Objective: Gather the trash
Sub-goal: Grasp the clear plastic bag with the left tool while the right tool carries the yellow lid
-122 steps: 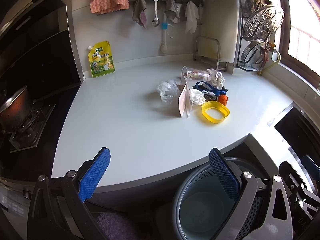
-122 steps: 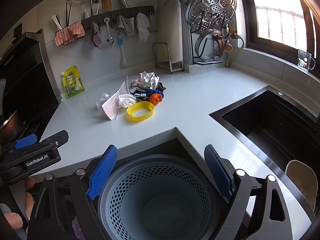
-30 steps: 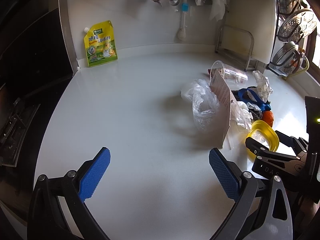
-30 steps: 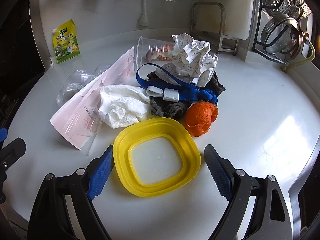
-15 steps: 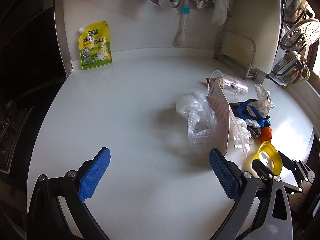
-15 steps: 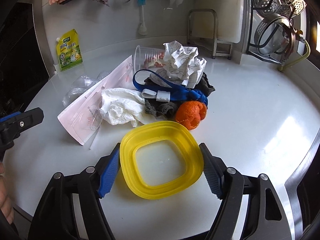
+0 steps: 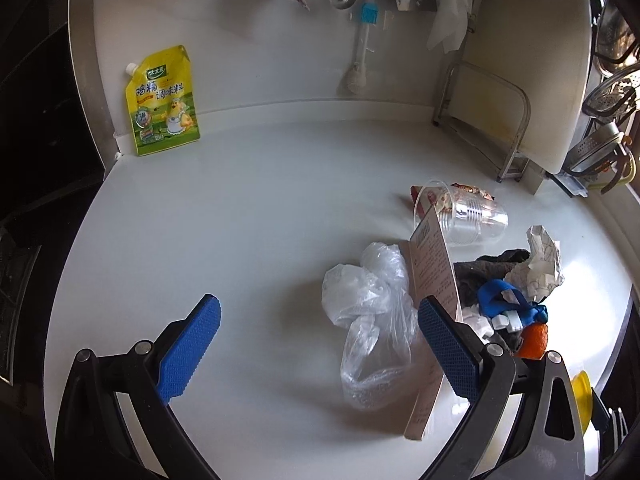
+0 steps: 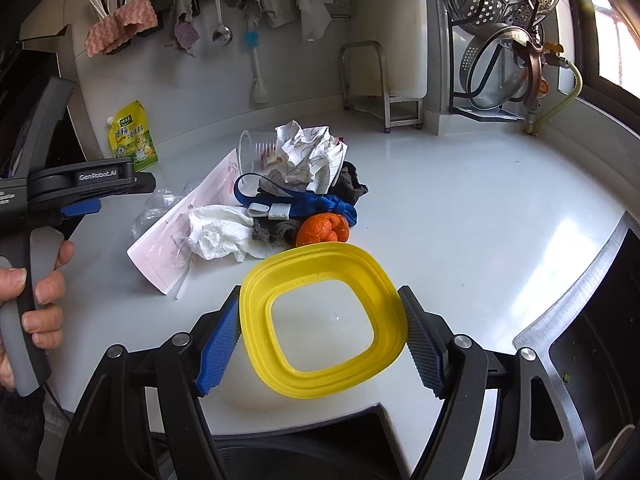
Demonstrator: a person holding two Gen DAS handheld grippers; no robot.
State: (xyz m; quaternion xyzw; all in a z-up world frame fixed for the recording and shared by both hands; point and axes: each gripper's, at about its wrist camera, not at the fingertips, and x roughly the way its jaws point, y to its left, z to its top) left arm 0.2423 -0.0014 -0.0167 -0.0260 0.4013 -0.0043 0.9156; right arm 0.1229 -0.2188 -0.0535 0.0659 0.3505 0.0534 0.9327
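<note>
On the white worktop (image 8: 460,208) the trash pile (image 8: 296,196) (paper, cup, peel, strap) lies near the middle. The right gripper (image 8: 320,334) clasps the yellow lid (image 8: 320,320) at the front edge. The left gripper (image 7: 318,344) hangs spread wide, holding nothing, before a clear plastic bag (image 7: 370,316).

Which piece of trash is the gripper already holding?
The yellow lid. It sits pinched between the jaws of the right gripper, while the orange peel, crumpled paper and plastic cup lie untouched on the counter.

Yellow lid (image 7: 581,395) mostly hidden behind the left claw, pink envelope (image 8: 176,240) partly under white tissue (image 8: 218,232)
</note>
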